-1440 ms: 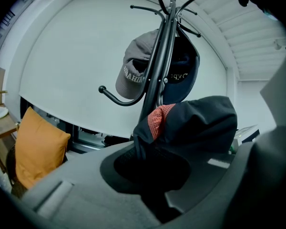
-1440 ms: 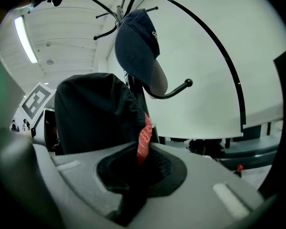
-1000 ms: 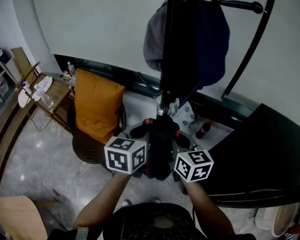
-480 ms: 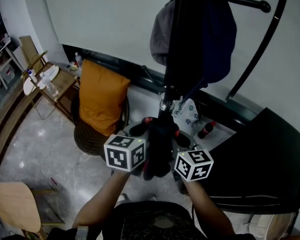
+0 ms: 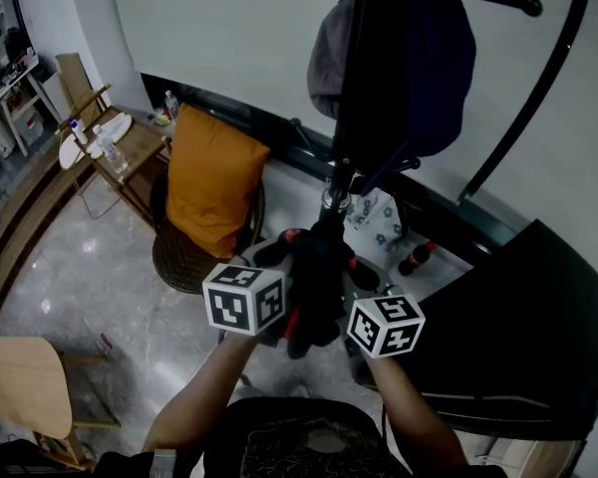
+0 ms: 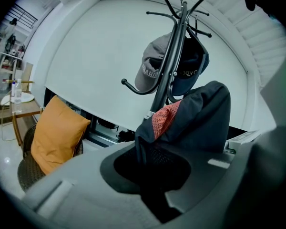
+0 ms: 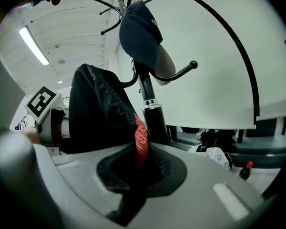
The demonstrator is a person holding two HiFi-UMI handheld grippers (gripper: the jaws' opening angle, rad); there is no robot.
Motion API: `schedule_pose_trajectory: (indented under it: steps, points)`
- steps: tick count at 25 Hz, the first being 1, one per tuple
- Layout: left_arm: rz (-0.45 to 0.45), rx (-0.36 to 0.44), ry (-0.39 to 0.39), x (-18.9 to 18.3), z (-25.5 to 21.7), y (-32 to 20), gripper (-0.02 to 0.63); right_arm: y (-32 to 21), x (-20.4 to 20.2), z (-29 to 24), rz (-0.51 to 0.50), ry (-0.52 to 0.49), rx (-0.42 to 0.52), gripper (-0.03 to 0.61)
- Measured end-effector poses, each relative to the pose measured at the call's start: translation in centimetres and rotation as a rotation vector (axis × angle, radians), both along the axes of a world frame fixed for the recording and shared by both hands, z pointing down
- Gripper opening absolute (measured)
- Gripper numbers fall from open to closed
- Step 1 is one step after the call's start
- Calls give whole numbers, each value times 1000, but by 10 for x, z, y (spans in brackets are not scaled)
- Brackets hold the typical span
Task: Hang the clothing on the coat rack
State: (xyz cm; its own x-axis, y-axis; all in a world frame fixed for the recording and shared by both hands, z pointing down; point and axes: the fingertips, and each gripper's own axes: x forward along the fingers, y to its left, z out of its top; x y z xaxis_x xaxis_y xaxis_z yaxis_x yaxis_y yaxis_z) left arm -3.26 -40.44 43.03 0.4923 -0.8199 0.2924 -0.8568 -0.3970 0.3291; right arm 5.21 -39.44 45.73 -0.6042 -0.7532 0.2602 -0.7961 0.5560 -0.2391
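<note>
A dark garment with red mesh trim (image 5: 317, 285) is bunched between my two grippers, just in front of the black coat rack pole (image 5: 347, 118). My left gripper (image 5: 279, 307) is shut on the garment (image 6: 190, 123); the cloth fills its jaws. The right gripper (image 5: 354, 312) is also shut on the garment (image 7: 105, 113), a red strip running down between its jaws. On the coat rack (image 6: 174, 56) hang a grey cap (image 6: 150, 70) and a dark blue cap (image 7: 140, 35). Its lower hooks (image 7: 181, 70) curve out bare.
An orange cushion (image 5: 211, 182) sits on a wicker chair to the left of the rack. A dark table (image 5: 518, 317) stands at the right. A wooden side table with bottles (image 5: 110, 147) is at the far left, a light wooden stool (image 5: 25, 386) near me.
The head view has drifted so the rack and chair sit slightly right and lower. Both grippers keep their hold on the garment, raised a little toward the pole.
</note>
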Motion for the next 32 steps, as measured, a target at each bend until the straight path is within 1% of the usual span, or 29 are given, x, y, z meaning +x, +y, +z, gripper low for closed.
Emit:
schedule_pose_trajectory:
  steps: [4, 10, 14, 18, 25, 32]
  points:
    - [-24, -9, 12, -1, 2, 3, 31, 3, 0, 2, -18, -3, -8, 25]
    - [-45, -13, 7, 0, 6, 8, 31, 10, -4, 7, -55, 1, -19, 25]
    - [-47, -23, 0, 2, 10, 12, 31, 12, -4, 8, -59, -1, -22, 25]
    - [-35, -27, -10, 2, 12, 15, 31, 14, -6, 10, -48, -5, -21, 25]
    - [5, -35, -24, 2, 15, 21, 31, 16, -10, 11, 1, -20, -23, 26]
    - [36, -24, -34, 4, 16, 20, 32, 17, -11, 12, 28, -20, -30, 28]
